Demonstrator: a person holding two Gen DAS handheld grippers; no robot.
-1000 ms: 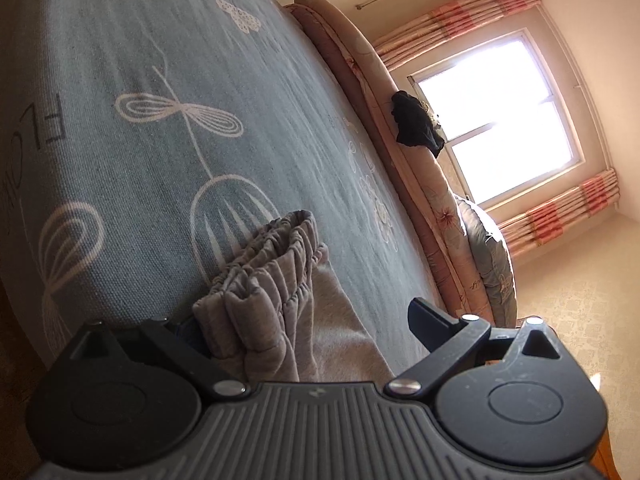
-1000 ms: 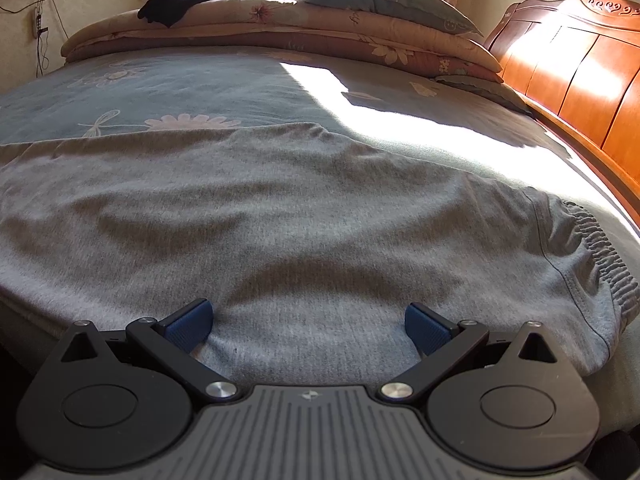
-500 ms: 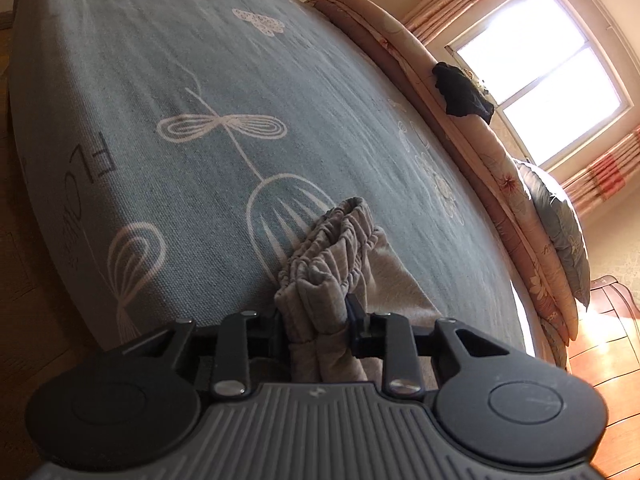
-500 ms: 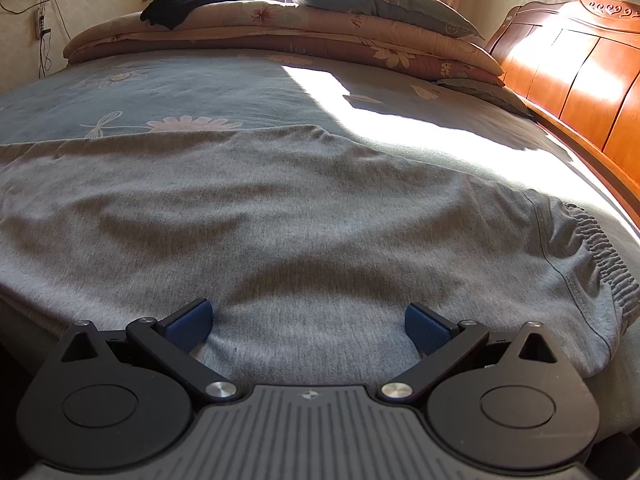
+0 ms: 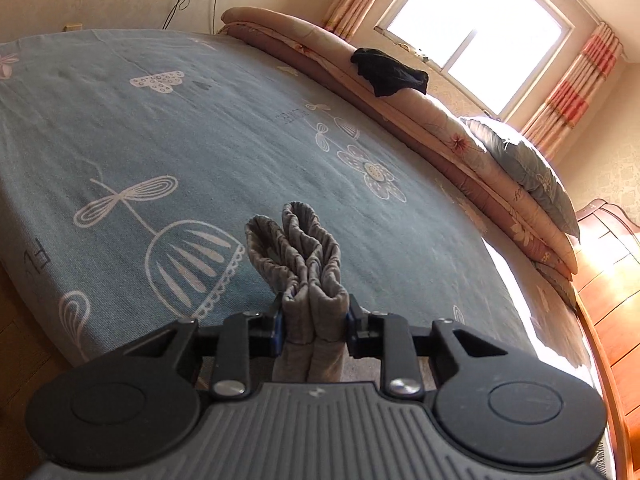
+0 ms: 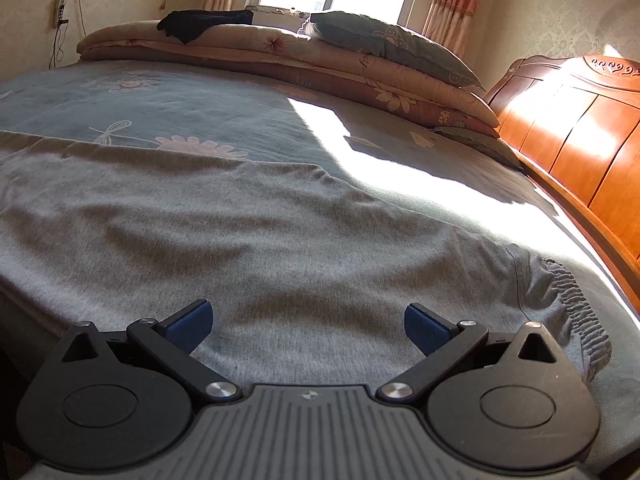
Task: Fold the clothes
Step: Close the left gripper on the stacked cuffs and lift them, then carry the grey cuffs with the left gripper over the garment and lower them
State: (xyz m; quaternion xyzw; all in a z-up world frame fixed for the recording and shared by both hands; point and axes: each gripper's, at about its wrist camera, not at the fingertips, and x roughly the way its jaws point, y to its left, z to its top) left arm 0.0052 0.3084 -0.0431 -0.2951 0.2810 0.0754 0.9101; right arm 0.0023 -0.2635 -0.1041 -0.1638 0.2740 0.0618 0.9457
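Trousers [image 6: 280,240] on bed [image 6: 180,96]; pillow [image 6: 392,46] atop quilts [image 6: 320,64] behind.

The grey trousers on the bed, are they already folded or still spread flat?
Mostly spread: the grey trousers lie flat across the bed. Only the bunched cuffs are lifted, clamped in the left gripper.

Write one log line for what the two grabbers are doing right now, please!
left gripper: shut on gathered cuffs, lifted | right gripper: open over grey trousers | bed: trousers mostly flat
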